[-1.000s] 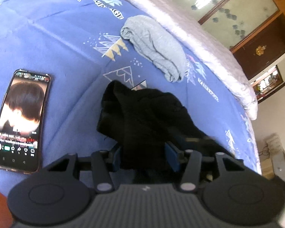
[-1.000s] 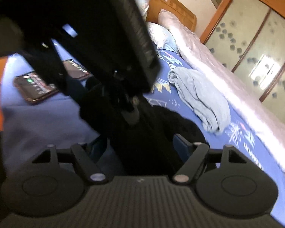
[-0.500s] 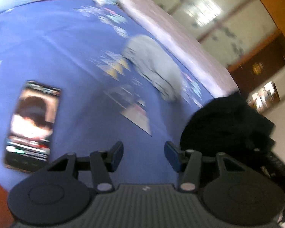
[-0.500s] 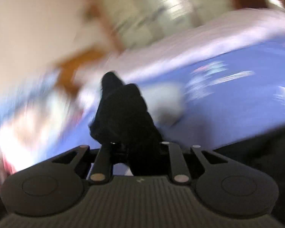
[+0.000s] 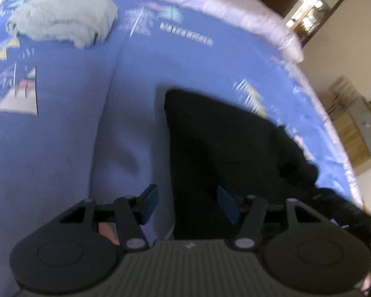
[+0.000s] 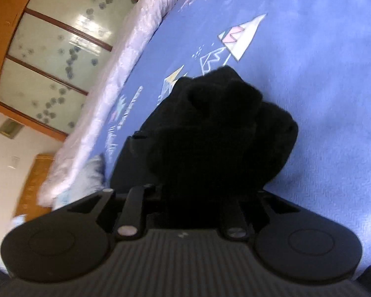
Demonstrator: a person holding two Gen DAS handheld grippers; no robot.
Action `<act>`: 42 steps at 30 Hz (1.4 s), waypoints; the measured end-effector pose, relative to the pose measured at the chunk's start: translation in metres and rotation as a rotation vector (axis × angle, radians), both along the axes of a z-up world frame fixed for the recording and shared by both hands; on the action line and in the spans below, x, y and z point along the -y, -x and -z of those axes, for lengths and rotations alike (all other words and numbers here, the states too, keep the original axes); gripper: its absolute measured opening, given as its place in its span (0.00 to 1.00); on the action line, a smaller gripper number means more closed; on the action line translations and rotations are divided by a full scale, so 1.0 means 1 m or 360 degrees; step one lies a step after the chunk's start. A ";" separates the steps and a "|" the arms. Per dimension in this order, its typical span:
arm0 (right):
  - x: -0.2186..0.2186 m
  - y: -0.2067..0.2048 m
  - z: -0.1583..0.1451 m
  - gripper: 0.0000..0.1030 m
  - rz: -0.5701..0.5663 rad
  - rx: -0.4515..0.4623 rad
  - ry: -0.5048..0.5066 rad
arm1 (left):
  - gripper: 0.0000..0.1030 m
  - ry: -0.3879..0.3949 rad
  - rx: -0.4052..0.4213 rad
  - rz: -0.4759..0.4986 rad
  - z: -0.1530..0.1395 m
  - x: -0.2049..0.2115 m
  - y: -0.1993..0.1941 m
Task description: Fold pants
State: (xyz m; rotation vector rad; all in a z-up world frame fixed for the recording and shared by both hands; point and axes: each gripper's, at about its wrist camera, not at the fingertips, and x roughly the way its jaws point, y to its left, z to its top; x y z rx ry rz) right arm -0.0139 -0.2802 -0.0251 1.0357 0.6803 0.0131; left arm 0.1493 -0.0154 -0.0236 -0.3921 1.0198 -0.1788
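- Black pants (image 5: 217, 148) lie bunched on the blue printed bedsheet (image 5: 61, 136), near the bed's edge; this placement presumably frees open sheet for spreading them flat.
- Left gripper (image 5: 188, 204): jaws have just been opening and stand moderately wide. The cloth edge lies between the pads, but neither pad visibly presses it.
- Right gripper (image 6: 185, 193): jaws have just been opening. Black fabric (image 6: 210, 136) bulges from between them and hides the fingertips; whether the pads grip it cannot be told.
- Grey folded garment (image 5: 61, 24) lies well apart, likely a finished item kept clear.
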 end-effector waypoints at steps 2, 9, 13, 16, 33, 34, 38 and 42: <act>0.013 0.004 -0.005 0.42 0.0030 0.0043 -0.0047 | 0.61 0.0043 -0.0018 -0.0022 0.008 0.001 0.002; -0.031 0.021 -0.056 0.24 -0.0316 0.0601 0.0451 | 0.33 -0.0072 0.0000 0.0070 0.015 0.013 0.014; -0.022 -0.013 -0.017 0.31 -0.0260 0.0246 0.0702 | 0.36 -0.0077 0.0004 0.0071 0.015 0.014 0.016; 0.023 -0.009 0.024 0.34 -0.0039 0.0116 0.0158 | 0.41 -0.0069 -0.0005 0.0075 0.017 0.013 0.015; 0.053 0.032 0.036 0.61 0.0080 0.0074 -0.0096 | 0.75 0.0011 -0.0071 0.0016 0.029 -0.005 0.015; 0.053 0.035 0.037 0.61 0.0081 0.0085 -0.0089 | 0.76 0.0006 -0.0067 0.0018 0.029 -0.005 0.017; 0.049 0.032 0.032 0.61 0.0081 0.0066 -0.0063 | 0.78 -0.0021 -0.0053 0.0033 0.027 -0.004 0.019; 0.049 0.032 0.032 0.61 0.0073 0.0053 -0.0065 | 0.75 -0.0085 -0.0018 0.0075 0.019 0.000 0.024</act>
